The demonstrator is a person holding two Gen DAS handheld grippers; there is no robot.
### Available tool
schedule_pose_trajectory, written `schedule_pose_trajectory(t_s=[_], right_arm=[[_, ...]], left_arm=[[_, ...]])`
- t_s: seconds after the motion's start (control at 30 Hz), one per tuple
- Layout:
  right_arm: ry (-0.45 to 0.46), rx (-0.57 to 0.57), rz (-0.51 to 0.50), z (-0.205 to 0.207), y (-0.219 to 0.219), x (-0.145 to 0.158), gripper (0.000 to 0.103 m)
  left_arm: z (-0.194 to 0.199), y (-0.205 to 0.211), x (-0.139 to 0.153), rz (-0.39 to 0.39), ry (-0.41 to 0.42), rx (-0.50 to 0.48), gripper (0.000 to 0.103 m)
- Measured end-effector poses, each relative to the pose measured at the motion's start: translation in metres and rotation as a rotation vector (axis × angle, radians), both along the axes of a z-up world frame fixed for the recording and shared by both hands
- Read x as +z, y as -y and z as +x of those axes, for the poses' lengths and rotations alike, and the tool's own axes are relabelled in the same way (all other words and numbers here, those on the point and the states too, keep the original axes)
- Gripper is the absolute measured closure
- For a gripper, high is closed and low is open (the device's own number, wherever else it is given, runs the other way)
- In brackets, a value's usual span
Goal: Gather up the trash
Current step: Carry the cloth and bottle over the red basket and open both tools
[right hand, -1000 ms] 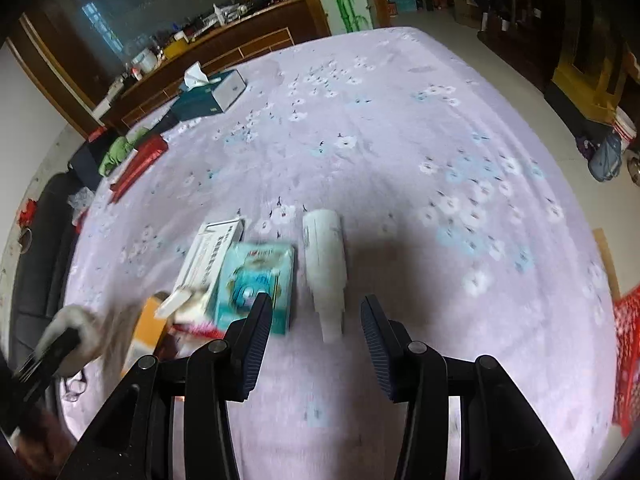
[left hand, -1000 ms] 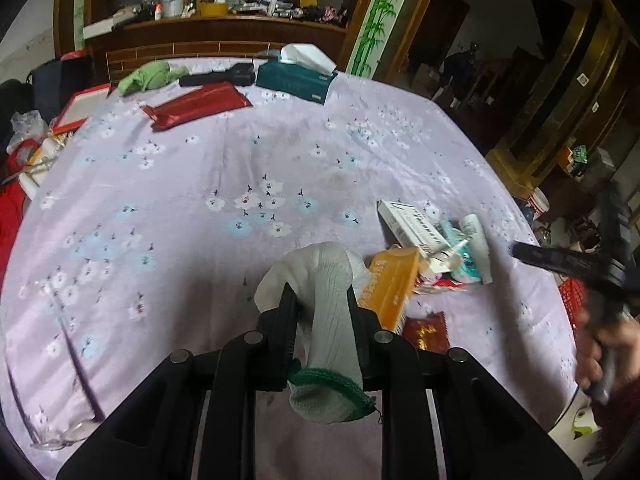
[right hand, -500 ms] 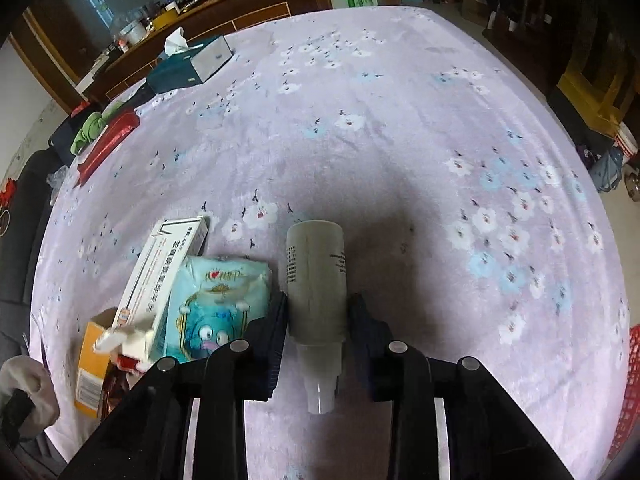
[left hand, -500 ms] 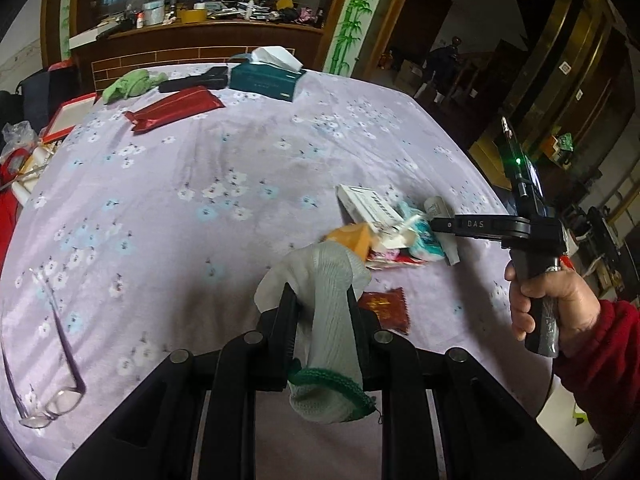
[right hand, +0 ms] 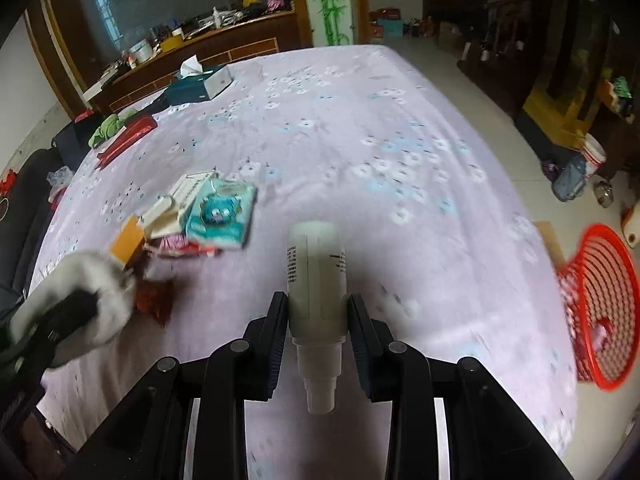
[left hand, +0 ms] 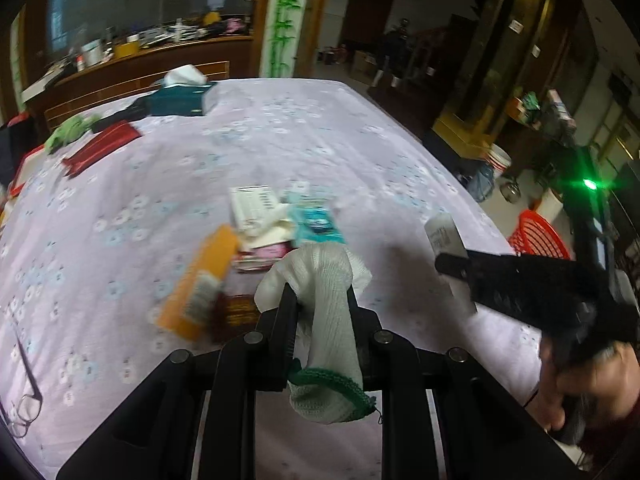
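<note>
Above the purple tablecloth (right hand: 360,128), the right gripper (right hand: 318,312) clamps a white bottle (right hand: 316,276) and the left gripper (left hand: 320,300) a white sock (left hand: 324,280); boxes and wrappers (right hand: 208,216) remain, well apart from the red basket (right hand: 600,304).

At the far end of the floral lilac tabletop (right hand: 360,128) sit a teal tissue box (right hand: 200,84), a red pouch (right hand: 128,140) and a green cloth (right hand: 108,128); eyeglasses (left hand: 24,404) lie near its left edge.

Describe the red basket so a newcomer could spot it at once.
Find the bed's lilac flowered cover, then look past its right edge to the tiled floor. The basket sits there tilted, the only bright red open-mesh thing there.
</note>
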State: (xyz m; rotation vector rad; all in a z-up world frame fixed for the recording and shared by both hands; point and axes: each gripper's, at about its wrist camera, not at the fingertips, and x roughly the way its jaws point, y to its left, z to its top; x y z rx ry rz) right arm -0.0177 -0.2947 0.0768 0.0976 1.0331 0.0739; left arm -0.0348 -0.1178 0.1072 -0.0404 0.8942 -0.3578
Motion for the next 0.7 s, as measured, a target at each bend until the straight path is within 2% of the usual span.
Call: schedule_pose_trajectory(t_s=[0.3,0.7], right_arm=[[0.023,-0.082,-0.024,-0.059,0.037,0.011,0.071],[0.079,-0.161,0.017,-0.094,0.077,0.033,0.070]], left_arm=[[-0.008,0.051,0.012,-0.002,0.020,-0.095,0.084],[-0.019,0.100,0.030,-0.002,0.041,-0.188,0.084]])
